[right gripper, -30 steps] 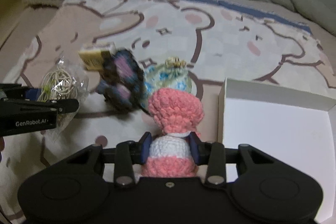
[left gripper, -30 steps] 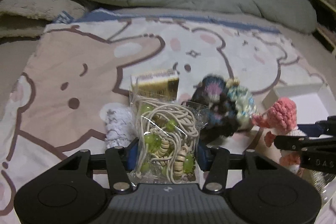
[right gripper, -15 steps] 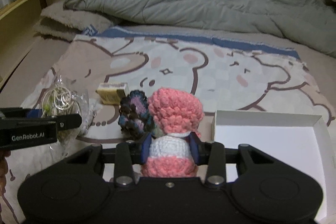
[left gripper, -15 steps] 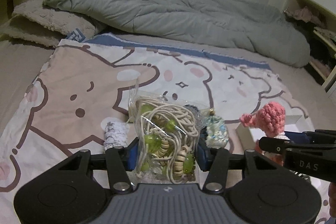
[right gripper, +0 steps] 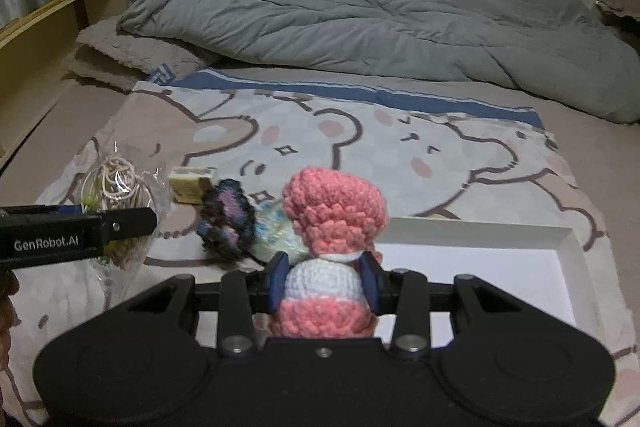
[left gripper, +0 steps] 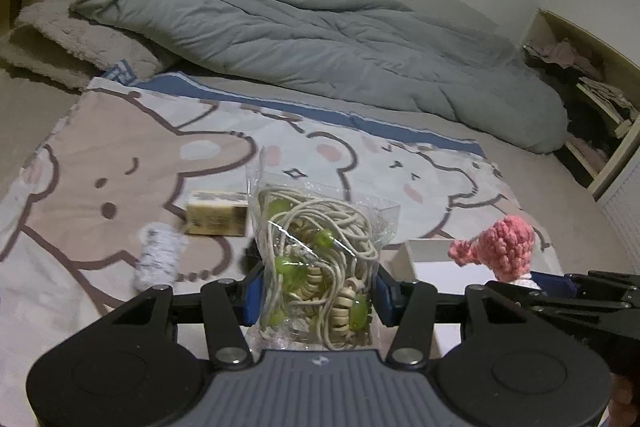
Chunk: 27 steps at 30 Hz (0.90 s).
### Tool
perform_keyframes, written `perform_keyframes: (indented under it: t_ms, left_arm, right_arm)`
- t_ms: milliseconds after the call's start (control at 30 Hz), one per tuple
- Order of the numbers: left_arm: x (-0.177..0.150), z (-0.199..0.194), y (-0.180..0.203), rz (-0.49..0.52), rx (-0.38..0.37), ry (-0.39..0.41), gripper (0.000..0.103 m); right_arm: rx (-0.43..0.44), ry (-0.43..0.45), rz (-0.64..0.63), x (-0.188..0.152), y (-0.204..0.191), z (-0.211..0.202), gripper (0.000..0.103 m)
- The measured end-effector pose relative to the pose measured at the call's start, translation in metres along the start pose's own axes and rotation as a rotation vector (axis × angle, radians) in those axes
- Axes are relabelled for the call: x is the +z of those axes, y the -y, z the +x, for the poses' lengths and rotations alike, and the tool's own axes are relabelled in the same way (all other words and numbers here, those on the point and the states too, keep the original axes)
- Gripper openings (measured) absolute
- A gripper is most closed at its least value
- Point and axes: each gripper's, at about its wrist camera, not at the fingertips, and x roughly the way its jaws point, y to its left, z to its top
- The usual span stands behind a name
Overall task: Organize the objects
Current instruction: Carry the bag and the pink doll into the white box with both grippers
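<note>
Legibly, "GenRobot.AI" on left hand-held gripper point(right gripper: 116, 227)

"GenRobot.AI" on the left tool point(right gripper: 120, 223)

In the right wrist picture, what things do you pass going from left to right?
Bag of cord → yellow box → dark yarn ball → pink doll → white box.

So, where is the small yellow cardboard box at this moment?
The small yellow cardboard box lies on the cartoon bear blanket, left of the clear bag of cord and green beads in the left wrist view, beside the white knitted roll.
</note>
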Motion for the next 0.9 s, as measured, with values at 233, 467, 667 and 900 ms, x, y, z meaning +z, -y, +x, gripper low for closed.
perform_keyframes:
  t_ms: [233, 467, 667, 900]
  left_arm:
    - [-0.011, 0.009, 0.036, -0.003, -0.059, -0.021, 0.053]
    - [-0.022, 0.018, 0.078, 0.005, -0.125, -0.035, 0.053]
    - [-0.033, 0.033, 0.118, 0.009, -0.171, -0.066, 0.053]
    - [-0.045, 0.049, 0.158, 0.015, -0.23, -0.086, 0.053]
  right_arm:
    - [-0.055, -0.005, 0.014, -0.012, 0.031, -0.008, 0.04]
    - [-0.102, 0.0, 0.05, -0.027, 0.069, -0.019, 0.04]
    - [-0.15, -0.012, 0.092, -0.041, 0.104, -0.022, 0.04]
    - [-0.199, -0.027, 0.119, -0.058, 0.14, -0.024, 0.04]
